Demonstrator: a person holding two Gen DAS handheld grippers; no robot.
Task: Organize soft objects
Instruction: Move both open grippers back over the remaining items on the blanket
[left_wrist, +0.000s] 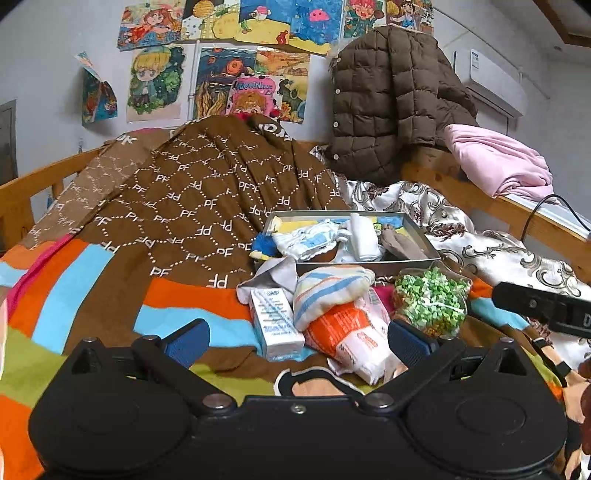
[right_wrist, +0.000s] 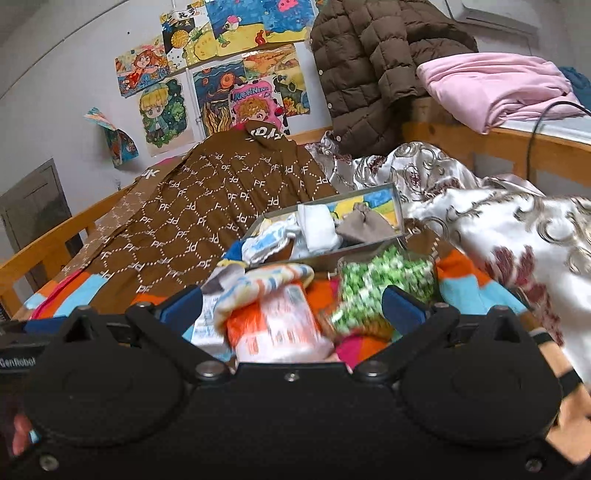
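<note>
A grey tin box (left_wrist: 419, 229) sits on the bed and holds white, blue-patterned and grey socks (left_wrist: 364, 236); it also shows in the right wrist view (right_wrist: 400, 210). In front of it lie a striped rolled sock (left_wrist: 328, 291), an orange-and-white tissue pack (left_wrist: 351, 336), a small white carton (left_wrist: 275, 321), a grey cloth (left_wrist: 271, 277) and a clear bag of green pieces (left_wrist: 430, 301). My left gripper (left_wrist: 295, 341) is open and empty, just short of the pile. My right gripper (right_wrist: 291, 308) is open, its jaws either side of the tissue pack (right_wrist: 280, 325) and striped sock (right_wrist: 266, 284).
A brown patterned quilt (left_wrist: 192, 199) covers the far left of the bed. A silver floral quilt (left_wrist: 480, 236) lies right. A brown padded jacket (left_wrist: 388, 107) and pink cloth (left_wrist: 498, 158) hang on the wooden rail (left_wrist: 554, 225). A black cable (left_wrist: 546, 206) runs there.
</note>
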